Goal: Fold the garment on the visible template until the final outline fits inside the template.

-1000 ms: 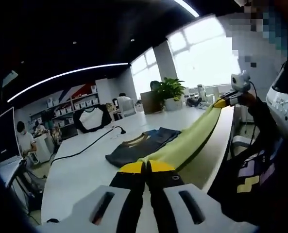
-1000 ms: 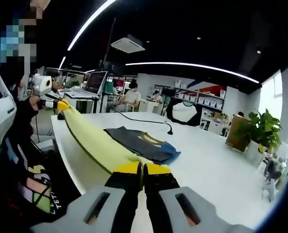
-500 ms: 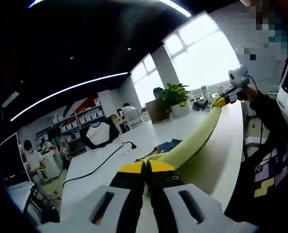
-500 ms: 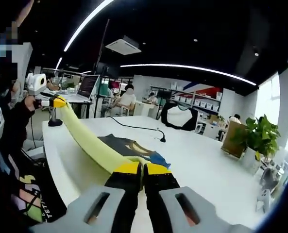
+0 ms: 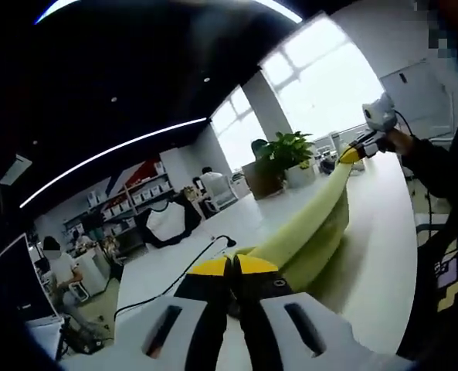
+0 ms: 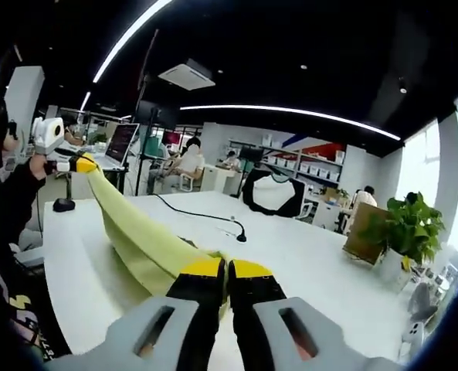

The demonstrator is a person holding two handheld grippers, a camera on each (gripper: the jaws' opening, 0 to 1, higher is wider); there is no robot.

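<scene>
A yellow-green garment (image 5: 310,232) is stretched in the air between my two grippers, above a white table (image 5: 383,255). My left gripper (image 5: 232,267) is shut on one end of the garment. At the other end, in the left gripper view, the right gripper (image 5: 351,154) holds the cloth, with a person's hand behind it. In the right gripper view the same garment (image 6: 140,239) runs from my right gripper (image 6: 220,270), shut on it, up to the left gripper (image 6: 80,164). The cloth hangs in a fold and hides the table beneath it.
A black cable (image 6: 201,216) with a small stand lies across the white table (image 6: 290,263). A potted plant (image 6: 402,224) stands at the far end. A black-and-white shirt (image 6: 273,193) is displayed behind. People sit at desks (image 6: 186,162) in the background. A monitor (image 6: 123,143) stands at left.
Both grippers have lifted the yellow-green garment higher and the views tilted up. The dark folded clothes on the table have gone from sight behind the cloth.
</scene>
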